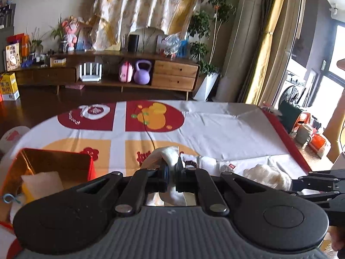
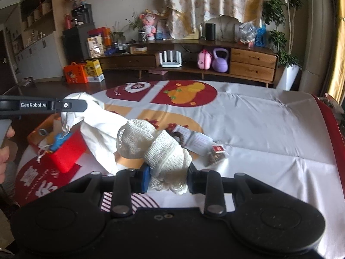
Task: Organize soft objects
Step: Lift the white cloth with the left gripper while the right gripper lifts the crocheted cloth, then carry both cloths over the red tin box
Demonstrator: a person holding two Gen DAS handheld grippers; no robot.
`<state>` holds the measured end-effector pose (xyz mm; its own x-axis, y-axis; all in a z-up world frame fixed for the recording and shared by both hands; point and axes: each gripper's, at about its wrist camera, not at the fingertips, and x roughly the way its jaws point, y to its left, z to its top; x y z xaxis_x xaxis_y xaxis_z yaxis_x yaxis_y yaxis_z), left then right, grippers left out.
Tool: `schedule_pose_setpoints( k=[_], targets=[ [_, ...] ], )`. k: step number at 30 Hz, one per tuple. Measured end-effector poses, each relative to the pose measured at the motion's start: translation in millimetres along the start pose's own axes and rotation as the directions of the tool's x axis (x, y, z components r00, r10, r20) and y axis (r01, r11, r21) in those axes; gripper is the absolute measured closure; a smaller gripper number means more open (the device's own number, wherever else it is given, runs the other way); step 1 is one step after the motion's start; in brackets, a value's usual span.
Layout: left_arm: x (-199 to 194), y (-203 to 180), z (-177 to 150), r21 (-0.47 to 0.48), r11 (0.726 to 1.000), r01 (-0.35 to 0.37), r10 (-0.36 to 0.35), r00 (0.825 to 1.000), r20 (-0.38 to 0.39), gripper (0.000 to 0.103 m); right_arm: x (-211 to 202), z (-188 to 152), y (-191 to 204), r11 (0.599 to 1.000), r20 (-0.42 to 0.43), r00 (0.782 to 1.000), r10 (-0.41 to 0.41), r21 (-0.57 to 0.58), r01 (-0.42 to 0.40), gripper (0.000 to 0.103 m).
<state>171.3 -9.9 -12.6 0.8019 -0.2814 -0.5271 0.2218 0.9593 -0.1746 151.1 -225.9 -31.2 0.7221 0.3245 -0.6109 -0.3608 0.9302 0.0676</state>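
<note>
Above the worktop (image 2: 258, 129) with its printed cloth, the left tongs (image 1: 171, 168) are clamped on a thin white cloth (image 2: 94, 125), and the right tongs (image 2: 168, 178) grip a knotted mesh rag (image 2: 151, 146). Both pieces hang clear of the surface. This looks like the carrying step; next, each should go over the red box (image 2: 64, 153) at the left and be released inside.

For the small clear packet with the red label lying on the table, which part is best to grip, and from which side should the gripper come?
Grip the clear packet at its top edge, where the red label sits, probably coming from above. It lies flat on the tablecloth, so the thin sealed edge likely pinches more easily than the filled lower part. Both grippers are busy now: right gripper holds mesh cloth, left gripper holds white cloth.
</note>
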Motion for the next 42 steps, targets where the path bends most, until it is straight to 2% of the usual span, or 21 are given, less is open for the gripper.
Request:
schedule_pose_setpoints(
  k=[6,19,31,35,42],
  targets=[
    [-22.7,2.9,11.8,0.023,1.000,0.005,-0.005,1.000,0.022,0.097,-8.3,11.8,20.3,0.999,0.018,1.000,0.024,-0.041,-0.024,0.071],
    [-68.7,29.5,38.0,0.033,0.998,-0.049,0.046,0.995,0.087,0.097,0.5,46.0,72.3,0.986,0.015,0.995,0.095,-0.139,-0.092,0.071],
    [-110.7,74.4,64.2,0.011,0.990,-0.137,0.133,0.974,0.181,0.097,28.0,77.0,121.0,0.968,-0.007,0.988,0.157,-0.199,-0.155,0.071],
    [-113.4,94.7,63.4,-0.004,0.985,-0.171,0.169,0.970,0.176,0.097,45.0,85.6,143.9,0.958,-0.022,0.985,0.170,-0.231,-0.170,0.071],
    [-103.9,138.5,47.4,-0.056,0.976,-0.209,0.214,0.970,0.119,0.097,84.9,91.1,177.0,0.944,-0.065,0.984,0.167,-0.279,-0.178,0.071]
  ],
)
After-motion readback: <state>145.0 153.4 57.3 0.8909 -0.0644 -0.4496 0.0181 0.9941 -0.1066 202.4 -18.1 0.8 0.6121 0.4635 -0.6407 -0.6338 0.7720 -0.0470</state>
